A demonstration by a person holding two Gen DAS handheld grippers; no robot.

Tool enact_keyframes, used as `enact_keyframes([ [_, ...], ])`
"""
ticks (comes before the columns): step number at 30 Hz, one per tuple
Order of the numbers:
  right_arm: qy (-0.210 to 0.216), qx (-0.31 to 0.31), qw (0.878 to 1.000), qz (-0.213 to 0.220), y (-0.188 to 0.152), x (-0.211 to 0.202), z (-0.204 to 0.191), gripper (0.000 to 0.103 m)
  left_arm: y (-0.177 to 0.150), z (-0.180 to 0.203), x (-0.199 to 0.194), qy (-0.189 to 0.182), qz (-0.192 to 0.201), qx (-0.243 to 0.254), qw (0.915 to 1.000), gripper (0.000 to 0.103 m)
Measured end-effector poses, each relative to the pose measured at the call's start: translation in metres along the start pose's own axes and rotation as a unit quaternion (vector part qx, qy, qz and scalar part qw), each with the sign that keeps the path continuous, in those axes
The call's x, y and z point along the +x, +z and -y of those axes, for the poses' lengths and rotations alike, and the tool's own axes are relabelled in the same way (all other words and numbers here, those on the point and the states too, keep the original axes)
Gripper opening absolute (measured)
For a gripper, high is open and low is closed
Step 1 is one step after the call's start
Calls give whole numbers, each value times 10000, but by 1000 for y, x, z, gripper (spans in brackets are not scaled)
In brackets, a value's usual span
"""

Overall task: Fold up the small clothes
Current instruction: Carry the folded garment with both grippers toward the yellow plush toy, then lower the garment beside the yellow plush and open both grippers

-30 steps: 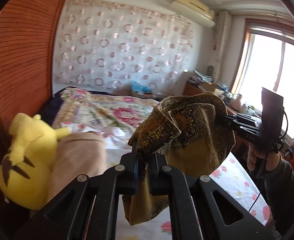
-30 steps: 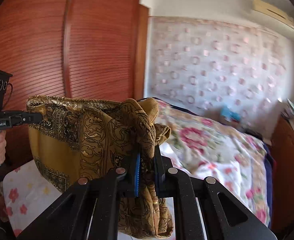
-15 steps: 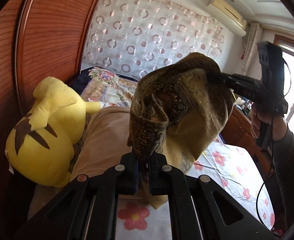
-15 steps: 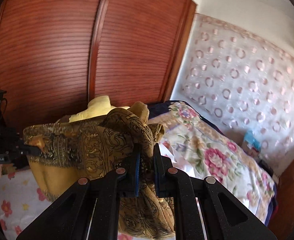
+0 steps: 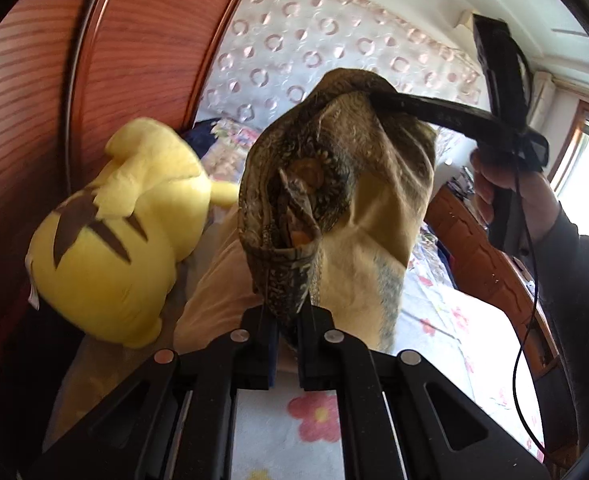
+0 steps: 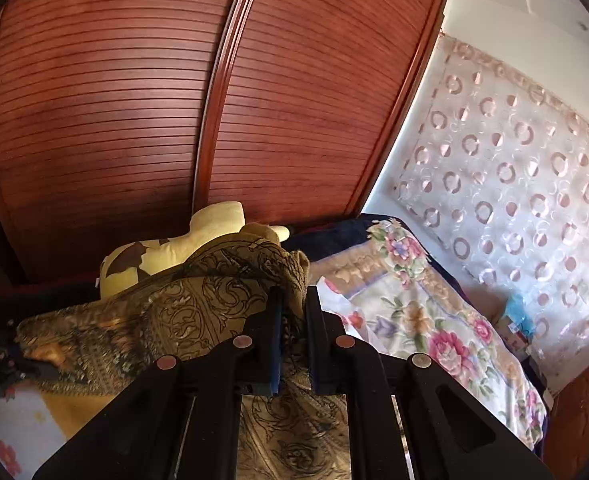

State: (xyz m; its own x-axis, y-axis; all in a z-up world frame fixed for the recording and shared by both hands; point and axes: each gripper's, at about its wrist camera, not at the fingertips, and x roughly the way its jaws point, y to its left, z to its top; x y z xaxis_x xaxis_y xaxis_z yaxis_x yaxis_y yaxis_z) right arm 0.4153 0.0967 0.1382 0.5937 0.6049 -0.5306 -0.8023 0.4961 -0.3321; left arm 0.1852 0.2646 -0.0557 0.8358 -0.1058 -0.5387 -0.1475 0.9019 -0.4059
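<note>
Left gripper [image 5: 284, 330] is clamped on one corner of the patterned cloth [image 5: 334, 184], and your right gripper [image 6: 292, 320] is clamped on the other end, so you're holding the cloth stretched between both hands in the air above the flowered bedsheet [image 5: 314, 416]. What changed over the last second: both hands swung toward the head end of the bed, the left one dropped lower, and both wrists rolled. The yellow plush toy [image 5: 114, 240] now sits much closer on the left of the cloth, with the beige pillow [image 5: 222, 280] directly behind and under it, where a second ago the cloth hung over open sheet with the window side in view. Grips haven't budged; no slack corner has slipped out. My read: you're carrying the cloth down to lay it flat, not folding yet. The cloth is bunched near the left jaws, so it likely needs a tug apart before it touches down. Watch the plush toy and the pillow: landing on either gives you an uneven base for the first fold.
</note>
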Motion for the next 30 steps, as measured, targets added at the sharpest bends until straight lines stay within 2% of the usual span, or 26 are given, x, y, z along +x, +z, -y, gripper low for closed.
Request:
enact_keyframes([
  [5,12,469,9988,-121,-4,39,10,10,-12,-2,8,103,-121,-27,9999,7],
  [10,10,811,9967,-39,-2,52,10,10,-9,-11,8,252,-84,-121,9996,7],
  [12,-23,844,9964,-98,-5,52,9,17,-8,-14,8,308,-107,-90,9994,7],
  [15,84,905,9957,-197,-16,50,7,21,-7,-12,6,308,-120,-21,9994,8],
  [18,308,1119,9918,-536,-39,59,8,22,-7,-7,3,272,-171,265,9991,9],
  [19,333,1182,9903,-651,-47,62,8,22,-8,-4,2,240,-236,374,9987,12],
  [21,392,1290,9873,-839,-62,71,7,22,-9,-1,-4,189,-241,445,9985,28],
  [22,455,1373,9852,-915,-69,77,6,22,-10,0,-7,154,-224,478,9985,29],
  [24,510,1545,9808,-1072,-81,89,5,22,-10,4,-14,136,-202,525,9983,39],
  [27,603,1898,9753,-960,-85,92,12,22,-11,14,-22,268,-172,706,9970,40],
  [30,429,1930,9756,-959,-79,78,8,22,-13,31,-29,344,-177,990,9943,40],
])
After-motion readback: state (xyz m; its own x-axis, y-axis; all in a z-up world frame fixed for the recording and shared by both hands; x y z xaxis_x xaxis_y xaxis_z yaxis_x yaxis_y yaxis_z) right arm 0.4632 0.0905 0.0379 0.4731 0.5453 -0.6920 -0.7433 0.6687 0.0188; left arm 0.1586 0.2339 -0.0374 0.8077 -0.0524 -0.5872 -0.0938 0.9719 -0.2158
